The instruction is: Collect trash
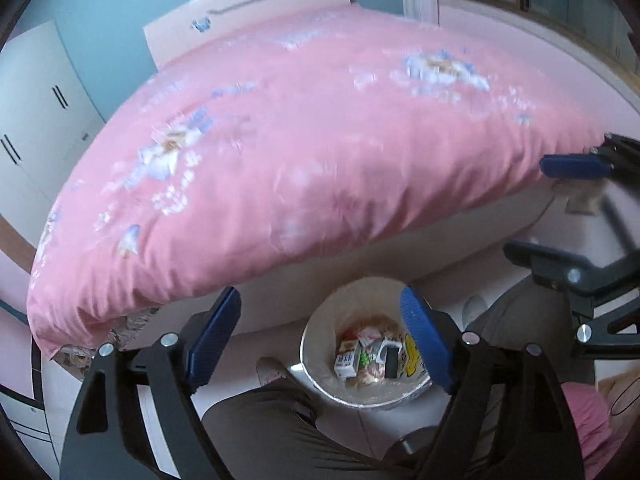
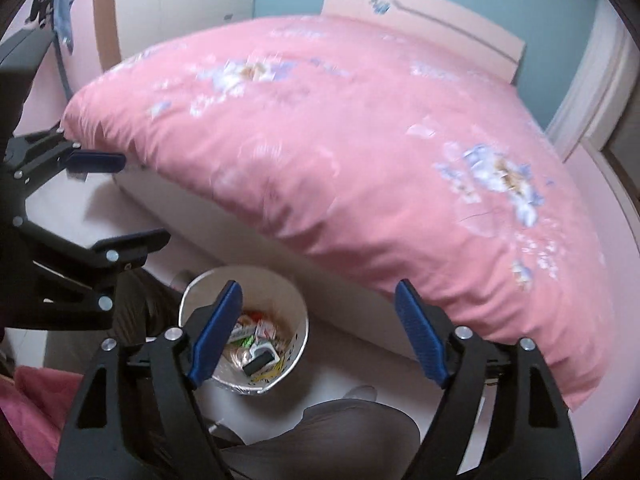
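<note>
Clearly both grippers are released and carry nothing: the left gripper (image 1: 320,344) and the right gripper (image 2: 318,334) each show blue pads spread wide, with the bin (image 1: 320,320) visible through the gap below them. That bin stands on the pale floor just beside the foot of the bed, and the trash (image 1: 370,356) lies inside it on a clear liner: small cartons, wrappers and one dark block. A pink quilt (image 1: 280,160) with blue flowers hangs over the bed edge above the bin. Judging by this, the drop looks finished, so the sensible step now is to search for any leftover scrap near the bin, keep the grippers spread until one is centred between the pads, and steer clear of the quilt hem so the cloth is not snagged. The left wrist view shows the right gripper beyond the bin toward the right edge, plus a slippered foot (image 1: 270,370) on the near side of the bin. The right wrist view instead shows the left gripper on the opposite side of the bin, and hanging blue clothes (image 2: 64,4) far beyond it by the wardrobe.
</note>
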Available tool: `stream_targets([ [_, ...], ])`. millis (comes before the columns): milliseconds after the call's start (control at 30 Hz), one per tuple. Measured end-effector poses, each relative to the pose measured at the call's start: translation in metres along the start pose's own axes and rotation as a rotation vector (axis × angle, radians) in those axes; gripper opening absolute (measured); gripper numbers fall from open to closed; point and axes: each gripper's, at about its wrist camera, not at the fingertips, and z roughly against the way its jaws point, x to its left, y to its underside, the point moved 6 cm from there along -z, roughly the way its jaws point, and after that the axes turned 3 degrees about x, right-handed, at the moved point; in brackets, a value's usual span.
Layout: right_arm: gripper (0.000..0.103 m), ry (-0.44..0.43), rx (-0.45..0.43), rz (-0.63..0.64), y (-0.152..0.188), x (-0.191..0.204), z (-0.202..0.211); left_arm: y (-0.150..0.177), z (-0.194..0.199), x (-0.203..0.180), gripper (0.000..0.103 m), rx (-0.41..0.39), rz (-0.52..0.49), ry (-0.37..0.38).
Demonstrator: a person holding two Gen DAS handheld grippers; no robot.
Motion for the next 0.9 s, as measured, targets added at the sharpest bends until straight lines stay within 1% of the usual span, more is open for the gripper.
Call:
stream_targets([
  [67,0.082,0.009,-0.029,-0.02,0.0,-0.003,0.019,-0.003,0.021,0.0,0.092,-0.045,0.001,-0.011],
  [133,0.083,0.032,-0.063,-0.02,0.001,-0.002,0.037,-0.002,0.036,-0.001,0.094,-0.081,-0.013,0.006],
  [167,0.086,0.042,-0.079,-0.019,0.003,0.001,0.045,-0.001,0.043,-0.002,0.094,-0.096,-0.017,0.0],
  [267,0.088,0.06,-0.119,-0.017,0.007,0.01,0.066,0.005,0.057,-0.002,0.095,-0.135,-0.017,-0.026],
  [433,0.088,0.055,-0.162,-0.041,0.021,0.022,0.088,0.018,0.079,0.003,0.095,-0.17,0.044,-0.026],
  [567,0.09,0.08,-0.199,-0.086,0.034,0.026,0.103,0.033,0.093,0.008,0.096,-0.194,0.076,-0.058],
  [700,0.09,0.1,-0.224,-0.137,0.047,0.028,0.111,0.044,0.1,0.009,0.096,-0.205,0.095,-0.059],
  [800,0.09,0.09,-0.233,-0.166,0.053,0.029,0.114,0.05,0.106,0.008,0.096,-0.22,0.107,-0.072],
  [900,0.09,0.118,-0.24,-0.182,0.059,0.029,0.116,0.053,0.111,0.01,0.096,-0.235,0.131,-0.062],
])
